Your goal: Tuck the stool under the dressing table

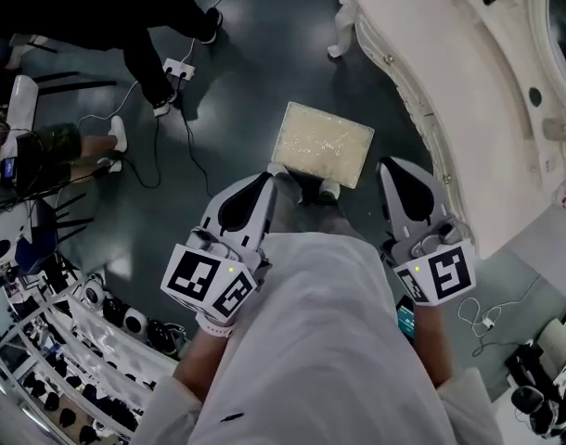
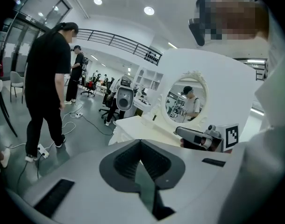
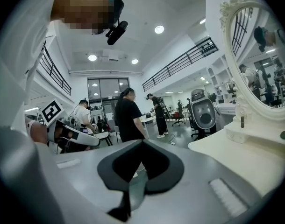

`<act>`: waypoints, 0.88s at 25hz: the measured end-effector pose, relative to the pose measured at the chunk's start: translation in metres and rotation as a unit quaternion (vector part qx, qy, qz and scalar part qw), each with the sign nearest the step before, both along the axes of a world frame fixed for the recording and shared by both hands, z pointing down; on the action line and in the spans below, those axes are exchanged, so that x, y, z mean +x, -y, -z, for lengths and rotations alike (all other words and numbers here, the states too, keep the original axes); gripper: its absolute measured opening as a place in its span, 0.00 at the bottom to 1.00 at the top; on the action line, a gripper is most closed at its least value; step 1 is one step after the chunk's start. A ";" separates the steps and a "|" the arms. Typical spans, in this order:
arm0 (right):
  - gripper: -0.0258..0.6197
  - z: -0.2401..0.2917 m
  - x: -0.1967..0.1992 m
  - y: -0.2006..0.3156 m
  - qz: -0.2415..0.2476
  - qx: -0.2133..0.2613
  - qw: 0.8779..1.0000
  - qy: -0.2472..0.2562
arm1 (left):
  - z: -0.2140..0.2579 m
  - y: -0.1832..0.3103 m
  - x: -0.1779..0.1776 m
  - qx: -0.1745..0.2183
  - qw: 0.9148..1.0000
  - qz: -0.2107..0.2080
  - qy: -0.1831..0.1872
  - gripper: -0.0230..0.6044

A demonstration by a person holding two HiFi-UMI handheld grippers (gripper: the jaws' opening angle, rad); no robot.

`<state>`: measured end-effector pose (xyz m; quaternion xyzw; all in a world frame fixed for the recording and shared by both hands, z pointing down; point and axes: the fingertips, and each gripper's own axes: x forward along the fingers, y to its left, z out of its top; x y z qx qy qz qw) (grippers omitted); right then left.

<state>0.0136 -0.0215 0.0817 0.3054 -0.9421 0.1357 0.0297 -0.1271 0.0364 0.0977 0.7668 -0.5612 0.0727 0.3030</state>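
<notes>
The stool, with a cream square cushion, stands on the dark floor just ahead of me, a short gap left of the white carved dressing table. My left gripper is shut and empty, its tip at the stool's near left corner. My right gripper is shut and empty too, between the stool's near right corner and the table's edge. The left gripper faces the table top and its round mirror. The right gripper has the table top to its right. Neither gripper view shows the stool.
A person in black stands at the far left, and another sits beside them. Cables and a power strip lie on the floor there. A rack of equipment fills the lower left. More cables lie at the lower right.
</notes>
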 end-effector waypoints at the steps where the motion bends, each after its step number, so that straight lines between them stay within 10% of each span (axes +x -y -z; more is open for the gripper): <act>1: 0.05 -0.003 -0.002 0.003 -0.001 -0.003 1.000 -0.003 | -0.004 0.004 -0.001 -0.005 1.000 -0.003 -0.003 0.05; 22: 0.06 -0.121 -0.034 0.036 -0.005 -0.092 0.994 -0.052 | -0.144 0.030 -0.035 -0.071 0.996 -0.042 0.013 0.05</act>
